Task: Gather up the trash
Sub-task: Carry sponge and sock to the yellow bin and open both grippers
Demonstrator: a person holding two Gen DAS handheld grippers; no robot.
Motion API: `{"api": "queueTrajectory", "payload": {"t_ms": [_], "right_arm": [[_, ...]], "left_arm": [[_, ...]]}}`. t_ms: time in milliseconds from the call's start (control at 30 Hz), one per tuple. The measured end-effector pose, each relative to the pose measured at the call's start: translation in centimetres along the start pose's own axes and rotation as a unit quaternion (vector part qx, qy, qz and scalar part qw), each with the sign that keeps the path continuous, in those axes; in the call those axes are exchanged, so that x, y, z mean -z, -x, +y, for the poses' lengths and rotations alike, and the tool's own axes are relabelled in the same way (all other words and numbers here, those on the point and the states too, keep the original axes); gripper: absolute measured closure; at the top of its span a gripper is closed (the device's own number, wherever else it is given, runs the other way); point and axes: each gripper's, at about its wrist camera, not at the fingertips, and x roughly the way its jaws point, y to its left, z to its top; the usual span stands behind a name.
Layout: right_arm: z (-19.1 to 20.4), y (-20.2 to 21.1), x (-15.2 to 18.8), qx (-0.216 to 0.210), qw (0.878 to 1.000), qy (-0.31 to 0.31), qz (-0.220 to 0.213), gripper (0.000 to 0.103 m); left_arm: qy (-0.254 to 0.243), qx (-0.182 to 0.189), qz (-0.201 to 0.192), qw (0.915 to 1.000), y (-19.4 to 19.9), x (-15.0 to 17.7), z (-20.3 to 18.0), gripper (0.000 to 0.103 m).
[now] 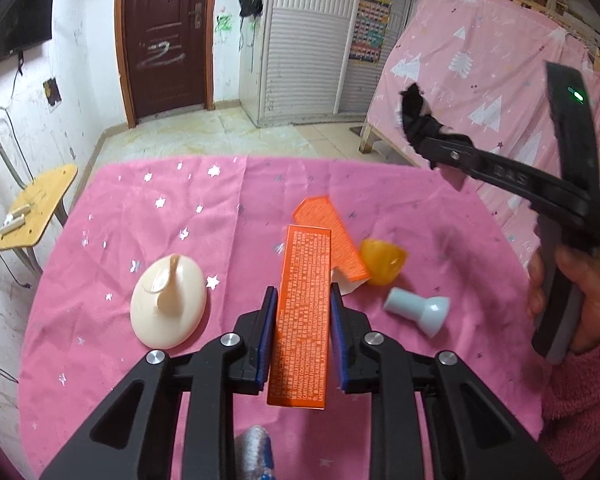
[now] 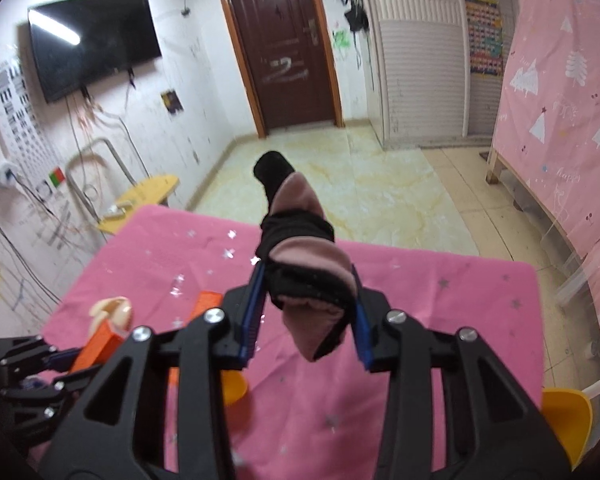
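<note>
My left gripper [image 1: 303, 296] is shut on a long orange box [image 1: 302, 316] and holds it above the pink tablecloth [image 1: 140, 216]. A second orange box [image 1: 332, 240] lies just beyond it. My right gripper [image 2: 307, 276] is shut on a black and pink sock [image 2: 300, 264], lifted above the table; it also shows at the right of the left wrist view [image 1: 420, 120]. A cream egg-shaped lid [image 1: 168, 300], a yellow half shell [image 1: 382, 266] and a pale blue stopper [image 1: 418, 308] lie on the cloth.
A yellow stool [image 1: 36, 208] stands left of the table. A pink-covered bed [image 1: 480, 72] is at the right. A brown door [image 1: 168, 36] and tiled floor lie beyond. A yellow chair [image 2: 568, 420] is near the table's right side.
</note>
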Motion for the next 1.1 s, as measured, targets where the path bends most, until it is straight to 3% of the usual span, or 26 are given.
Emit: {"api": "queueTrajectory", "payload": {"t_ms": [433,800,1000,1100], "right_arm": [[-7.8,10.4,5.0,0.055,0.993,-0.068,-0.08,0.066],[-16.0,14.5,10.0,0.126,0.98,-0.132,-0.085,0.066],[-18.8,15.0,12.2,0.159,0.973,-0.149,-0.073,0.064],[-19.6,14.9,13.5,0.167,0.971,-0.157,-0.063,0.056]], "left_arm": [[-0.052,0.041,-0.039,0.997,2.5,-2.2,-8.2,0.086],[-0.102,0.094,-0.02,0.9901,0.3,-2.1,-16.9,0.086],[-0.15,0.116,-0.013,0.9818,-0.6,-1.8,-22.8,0.086],[-0.167,0.125,-0.013,0.9779,-0.7,-1.9,-25.2,0.086]]}}
